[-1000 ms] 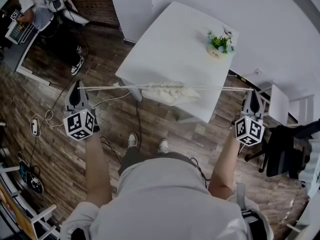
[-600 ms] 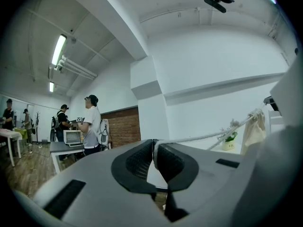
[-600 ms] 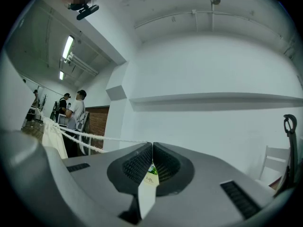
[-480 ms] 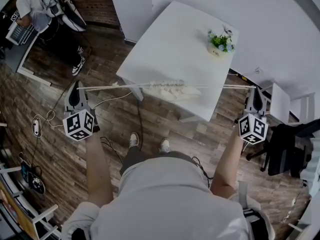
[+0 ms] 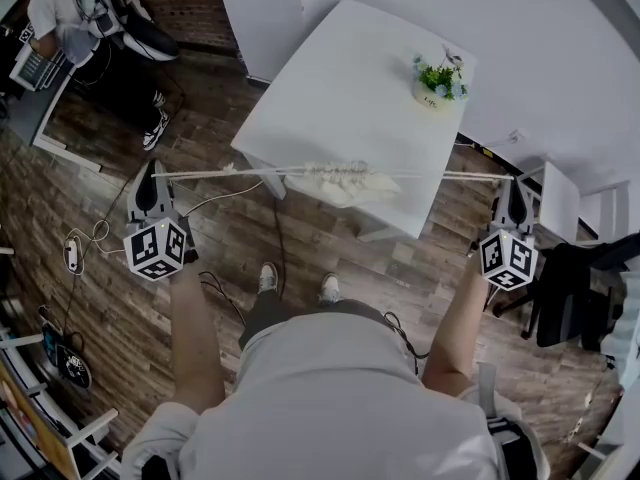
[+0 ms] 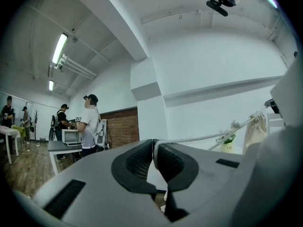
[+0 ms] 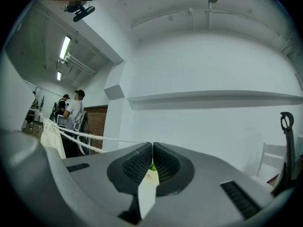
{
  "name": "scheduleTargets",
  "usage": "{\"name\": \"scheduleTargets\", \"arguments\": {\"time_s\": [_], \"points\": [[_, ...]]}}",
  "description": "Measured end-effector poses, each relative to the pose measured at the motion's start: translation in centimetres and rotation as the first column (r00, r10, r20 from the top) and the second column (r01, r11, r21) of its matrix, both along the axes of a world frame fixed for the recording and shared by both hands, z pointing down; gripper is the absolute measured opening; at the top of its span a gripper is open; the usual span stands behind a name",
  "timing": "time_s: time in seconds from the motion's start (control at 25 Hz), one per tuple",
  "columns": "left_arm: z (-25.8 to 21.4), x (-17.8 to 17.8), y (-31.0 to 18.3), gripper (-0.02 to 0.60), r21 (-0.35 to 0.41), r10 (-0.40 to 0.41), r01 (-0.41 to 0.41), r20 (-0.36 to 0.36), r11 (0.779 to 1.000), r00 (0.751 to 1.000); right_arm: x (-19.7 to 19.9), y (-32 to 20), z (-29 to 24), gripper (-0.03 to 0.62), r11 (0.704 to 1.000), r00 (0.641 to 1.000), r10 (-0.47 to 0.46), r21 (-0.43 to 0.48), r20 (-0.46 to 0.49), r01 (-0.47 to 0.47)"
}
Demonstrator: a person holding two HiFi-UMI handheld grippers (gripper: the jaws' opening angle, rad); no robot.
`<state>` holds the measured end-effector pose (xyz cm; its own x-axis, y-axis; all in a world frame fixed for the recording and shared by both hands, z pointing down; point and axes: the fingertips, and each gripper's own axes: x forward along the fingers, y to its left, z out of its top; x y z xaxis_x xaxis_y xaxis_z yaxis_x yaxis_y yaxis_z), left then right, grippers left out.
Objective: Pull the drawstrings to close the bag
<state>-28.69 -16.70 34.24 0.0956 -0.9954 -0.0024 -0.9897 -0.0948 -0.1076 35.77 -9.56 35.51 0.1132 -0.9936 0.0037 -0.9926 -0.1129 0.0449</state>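
Note:
The cream drawstring bag (image 5: 340, 181) hangs bunched above the white table's near edge, its mouth gathered. White drawstrings (image 5: 220, 174) run taut and level out of both of its sides. My left gripper (image 5: 150, 171) is far out to the left, shut on the left cord end (image 6: 154, 144); the cord leads off to the bag (image 6: 256, 126). Far out to the right, my right gripper (image 5: 515, 180) is shut on the other drawstring (image 7: 111, 138), which stretches to the bag (image 7: 50, 137). A white tag (image 7: 147, 186) sticks out between the right jaws.
The white table (image 5: 340, 78) carries a small potted plant (image 5: 440, 81). A white chair (image 5: 556, 204) and a black chair (image 5: 566, 303) stand at the right. Cables (image 5: 85, 240) lie on the wood floor at the left. A person (image 5: 70, 8) sits at a desk far left.
My right gripper has shifted slightly outward to the right and the cords look tighter. The left gripper has barely moved.

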Motion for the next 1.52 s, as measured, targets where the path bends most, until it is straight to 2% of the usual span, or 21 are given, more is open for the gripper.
{"name": "scheduleTargets", "arguments": {"time_s": [0.68, 1.08, 1.52], "points": [[0.5, -1.4, 1.5, 0.017, -0.011, -0.022, 0.021, -0.021, 1.000, 1.000, -0.8, -0.6, 0.2, 0.037, 1.000, 1.000, -0.029, -0.002, -0.011, 0.029], [0.7, -1.2, 0.9, 0.018, -0.018, -0.001, 0.001, -0.037, 1.000, 0.999, -0.2, -0.9, -0.5, 0.038, 0.999, 0.998, -0.036, -0.017, -0.058, 0.035], [0.2, -0.8, -0.4, 0.018, -0.018, 0.018, -0.019, -0.049, 1.000, 0.999, 0.2, -1.2, -1.2, 0.038, 1.000, 0.998, -0.026, -0.018, -0.052, 0.026]]}}
